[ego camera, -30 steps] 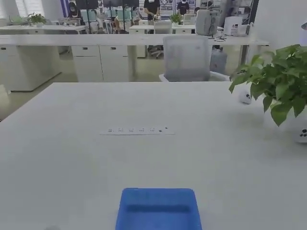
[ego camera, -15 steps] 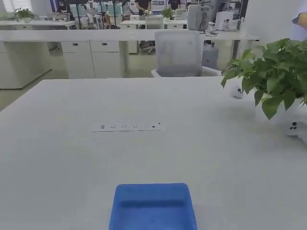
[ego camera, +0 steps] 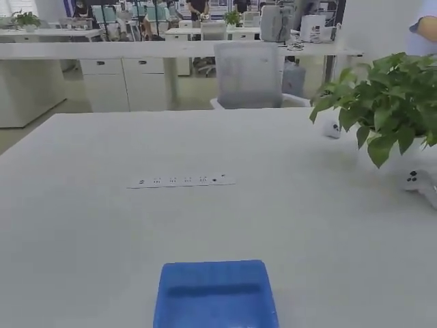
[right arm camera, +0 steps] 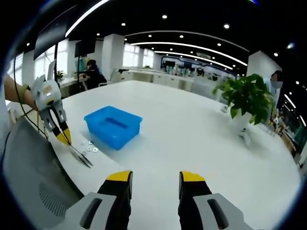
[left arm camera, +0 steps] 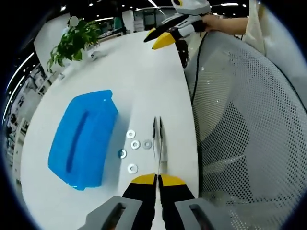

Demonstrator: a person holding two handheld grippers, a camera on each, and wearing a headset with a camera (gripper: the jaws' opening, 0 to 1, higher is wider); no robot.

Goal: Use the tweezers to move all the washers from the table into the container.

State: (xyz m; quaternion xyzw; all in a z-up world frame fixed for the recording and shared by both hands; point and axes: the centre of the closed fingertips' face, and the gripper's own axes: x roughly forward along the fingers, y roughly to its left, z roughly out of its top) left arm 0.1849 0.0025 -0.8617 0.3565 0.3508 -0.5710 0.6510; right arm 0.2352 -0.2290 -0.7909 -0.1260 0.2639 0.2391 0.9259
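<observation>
Left gripper (left arm camera: pixel 157 178): yellow-tipped black jaws pressed together on the tweezers (left arm camera: pixel 157 143), low over the near table edge.
Tweezers: thin, bright metal, two slim blades running straight out from the jaws, tips nearly closed, nothing between them.
Washers (left arm camera: pixel 135 144): five small flat metal rings, loose on the table just beside the tweezer blades, between them and the container; none inside it.
Container (left arm camera: pixel 81 139): blue plastic tub, rectangular with rounded corners, smooth walls, open top; near the washers but apart from them.
Right gripper (right arm camera: pixel 156 176): the same yellow tips, spread apart, holding nothing, above the table edge.
Since a second ago: the head view has drifted, which is the camera's own move; the container keeps its place in front of the power strip (ego camera: pixel 181 180).
Table (ego camera: pixel 328 232): broad, matt white top, with the flat white power strip set in the middle.
Plant (ego camera: pixel 382 109): green and leafy, in a white pot at the far right of the table.
Room: open office with white desks and cabinets, a grey mesh chair (ego camera: pixel 249 72) behind the table, rows of ceiling lights, and people at far desks.
</observation>
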